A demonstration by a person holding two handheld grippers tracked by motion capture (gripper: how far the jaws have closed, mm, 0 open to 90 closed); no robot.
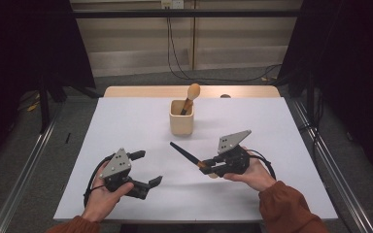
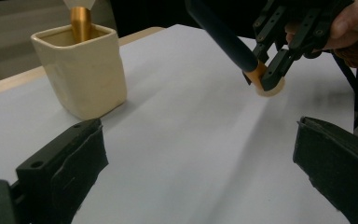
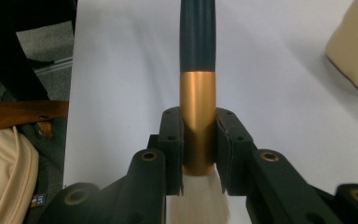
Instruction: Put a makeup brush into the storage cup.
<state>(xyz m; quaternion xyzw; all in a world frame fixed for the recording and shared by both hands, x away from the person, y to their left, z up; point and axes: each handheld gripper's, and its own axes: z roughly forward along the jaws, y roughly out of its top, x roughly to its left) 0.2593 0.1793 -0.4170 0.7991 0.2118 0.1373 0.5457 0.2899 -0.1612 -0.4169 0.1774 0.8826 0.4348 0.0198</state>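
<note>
A brush with a dark handle [image 1: 183, 152], a copper ferrule [image 3: 197, 112] and pale bristles is clamped at the ferrule by my right gripper [image 1: 209, 167]. Its handle points up and to the left, toward the cup. In the left gripper view the same brush [image 2: 223, 39] hangs tilted just above the table, bristles down. A cream square cup [image 1: 181, 118] stands at the table's middle back with a second brush [image 1: 190, 97] upright in it. My left gripper [image 1: 148, 168] sits at the front left, open, with nothing between its jaws.
The white tabletop [image 1: 126, 126] has a wooden strip [image 1: 145, 91] along its far edge. Metal rails [image 1: 29, 165] run along the floor on both sides, and cables [image 1: 213, 77] lie behind the table. A tan bag [image 3: 4, 177] lies off the table's edge.
</note>
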